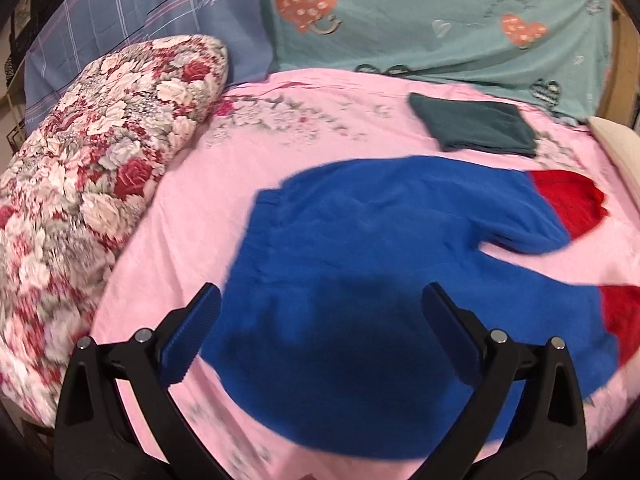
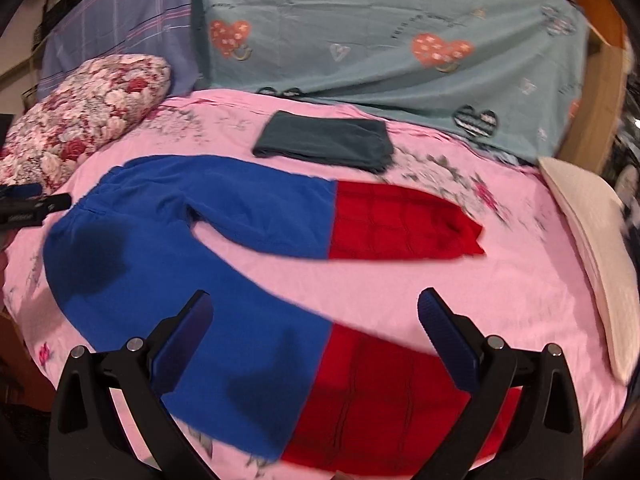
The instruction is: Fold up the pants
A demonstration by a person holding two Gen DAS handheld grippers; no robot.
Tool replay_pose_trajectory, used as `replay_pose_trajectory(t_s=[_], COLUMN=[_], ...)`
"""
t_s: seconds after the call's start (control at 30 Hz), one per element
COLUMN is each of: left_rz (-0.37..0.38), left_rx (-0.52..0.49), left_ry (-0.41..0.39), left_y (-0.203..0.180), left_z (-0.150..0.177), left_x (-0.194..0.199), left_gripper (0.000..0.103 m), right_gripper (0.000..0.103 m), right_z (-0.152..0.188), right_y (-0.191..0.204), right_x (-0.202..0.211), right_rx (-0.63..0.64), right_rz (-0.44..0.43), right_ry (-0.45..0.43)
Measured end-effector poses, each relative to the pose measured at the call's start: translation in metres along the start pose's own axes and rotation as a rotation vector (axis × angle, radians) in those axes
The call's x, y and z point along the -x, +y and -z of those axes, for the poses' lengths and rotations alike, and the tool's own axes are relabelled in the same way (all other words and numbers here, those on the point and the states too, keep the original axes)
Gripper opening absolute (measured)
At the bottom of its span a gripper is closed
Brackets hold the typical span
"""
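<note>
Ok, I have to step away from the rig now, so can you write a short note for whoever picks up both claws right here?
Left claw: open, empty, over the waist end of the blue and red pants.
Right claw: open, empty, over the near leg where blue meets red.
The pants lie spread flat on the pink bedsheet, legs apart, waist toward the floral pillow.
A folded dark green garment lies behind them.
Done: the pants look laid out.
Left: every fold; probably start by bringing one leg over the other.
</note>
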State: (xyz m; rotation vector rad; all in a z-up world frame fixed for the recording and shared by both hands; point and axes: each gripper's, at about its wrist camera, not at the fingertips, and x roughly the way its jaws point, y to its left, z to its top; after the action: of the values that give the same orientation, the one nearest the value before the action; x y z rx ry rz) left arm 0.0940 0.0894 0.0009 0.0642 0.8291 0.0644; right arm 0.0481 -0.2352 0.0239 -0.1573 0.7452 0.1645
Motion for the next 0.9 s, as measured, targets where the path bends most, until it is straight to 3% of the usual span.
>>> replay_pose_trajectory(t_s=[0.13, 0.27, 0.5, 0.53, 0.6, 0.77, 0.83, 0.87, 0.9], left_rz=[-0.033, -0.04, -0.008, -0.005, 0.026, 0.074, 0.081, 0.083, 0.09], left_rx=[0.013, 0.017, -0.077, -0.093, -0.108, -0.125, -0.121, -0.118, -0.111], left_ry=[0.088, 0.18, 0.198, 0.205, 0.24, 0.223, 0.217, 0.213, 0.21], left_y=[0.026, 0.046, 0.023, 0.02, 0.018, 0.017, 0.019, 0.021, 0.022], left_z=[-0.038, -0.065, -0.088, -0.091, -0.092, -0.086, -0.085, -0.084, -0.084], left_x=[-0.057, -0.116, -0.154, -0.16, -0.175, -0.177, -0.175, -0.174, -0.173], left_gripper=[0.101, 0.1, 0.096, 0.093, 0.07, 0.059, 0.054, 0.051, 0.048], right_gripper=[0.102, 0.095, 0.087, 0.087, 0.087, 0.085, 0.074, 0.06, 0.053], right_z=[-0.049, -0.081, -0.114, -0.119, -0.125, -0.126, -0.122, -0.119, -0.118], right_y=[-0.014, -0.021, -0.013, -0.012, -0.011, -0.003, 0.0, 0.001, -0.004], right_x=[-0.052, -0.108, -0.183, -0.19, -0.202, -0.233, -0.25, -0.258, -0.26], right_rx=[0.034, 0.067, 0.169, 0.175, 0.188, 0.234, 0.258, 0.262, 0.236], right_rz=[-0.039, -0.068, -0.106, -0.111, -0.127, -0.163, -0.153, -0.152, -0.206], right_ry=[0.045, 0.095, 0.155, 0.158, 0.162, 0.221, 0.274, 0.303, 0.309])
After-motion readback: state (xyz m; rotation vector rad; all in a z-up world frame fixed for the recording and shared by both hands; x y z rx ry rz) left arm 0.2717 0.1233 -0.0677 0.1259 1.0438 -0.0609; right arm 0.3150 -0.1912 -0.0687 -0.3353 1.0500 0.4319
